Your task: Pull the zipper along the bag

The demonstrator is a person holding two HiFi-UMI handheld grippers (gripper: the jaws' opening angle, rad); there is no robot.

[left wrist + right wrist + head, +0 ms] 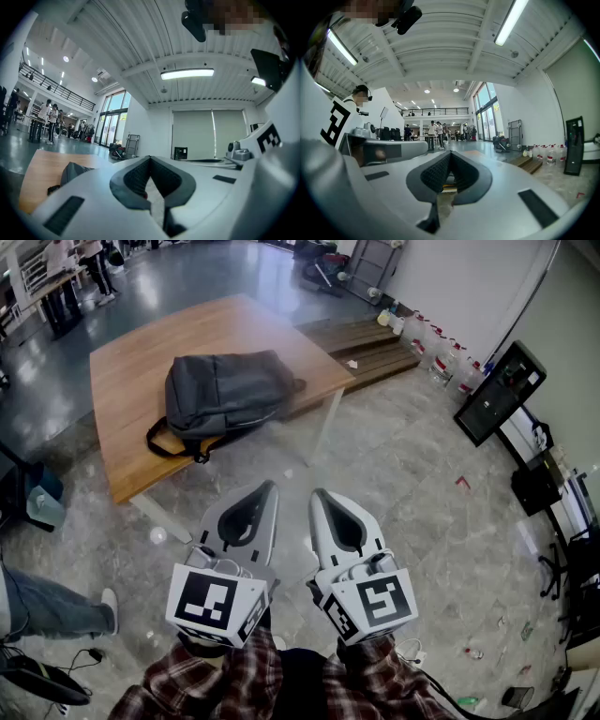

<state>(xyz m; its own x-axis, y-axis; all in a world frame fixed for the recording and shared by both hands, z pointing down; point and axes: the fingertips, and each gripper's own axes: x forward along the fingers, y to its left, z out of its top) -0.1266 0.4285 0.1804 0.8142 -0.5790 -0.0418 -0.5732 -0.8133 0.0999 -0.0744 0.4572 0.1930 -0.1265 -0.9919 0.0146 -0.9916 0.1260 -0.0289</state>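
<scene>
Both your grippers hover low over the grey stone floor [412,474], side by side. The left gripper [270,486] and the right gripper [317,493] each have their jaws closed tip to tip, with nothing pinched between them. The dark grey fabric backpack [225,390] lies flat on the light wooden table [122,371] at the far left, well apart from both grippers. Its black strap loops [164,442] sit at its near left end. Its zipper is too small to make out.
</scene>
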